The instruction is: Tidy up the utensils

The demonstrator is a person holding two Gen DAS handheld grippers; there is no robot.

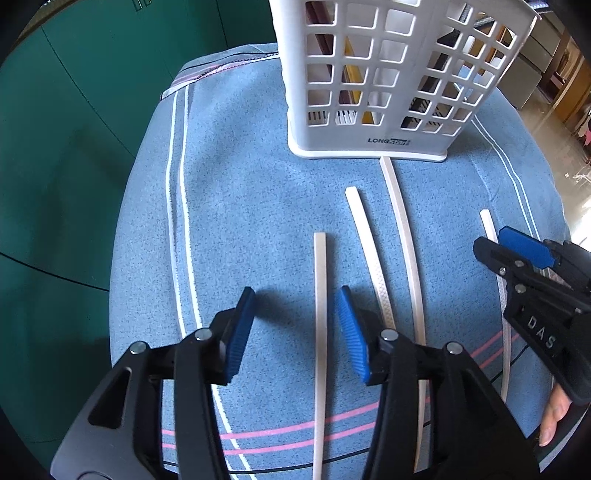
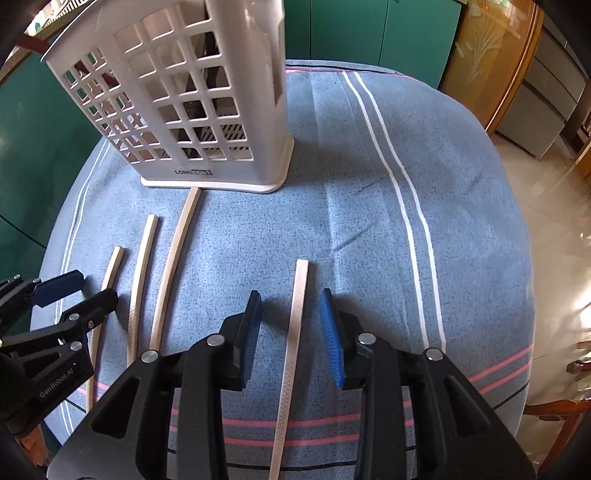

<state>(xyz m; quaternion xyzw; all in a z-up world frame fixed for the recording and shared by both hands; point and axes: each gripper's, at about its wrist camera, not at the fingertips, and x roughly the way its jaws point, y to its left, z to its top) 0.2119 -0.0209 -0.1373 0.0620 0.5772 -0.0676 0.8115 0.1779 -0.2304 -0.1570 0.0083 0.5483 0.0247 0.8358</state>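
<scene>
Both the left claw (image 1: 295, 325) and right claw (image 2: 291, 328) hang half open over thin, light, slippery white chopsticks (image 1: 320, 332), holding nothing; pinch mid-stick.

Green cabinet doors (image 2: 369, 33) are standing behind the table; sunlight is reflecting off the glossy tiled floor (image 2: 546, 184) at right.

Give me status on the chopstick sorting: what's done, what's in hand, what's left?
Done: nothing clearly; what sits inside the white holder is unclear. In hand: nothing gripped. The left gripper and right gripper each stand open astride a chopstick. Left: all four white chopsticks lie on the blue cloth.
</scene>
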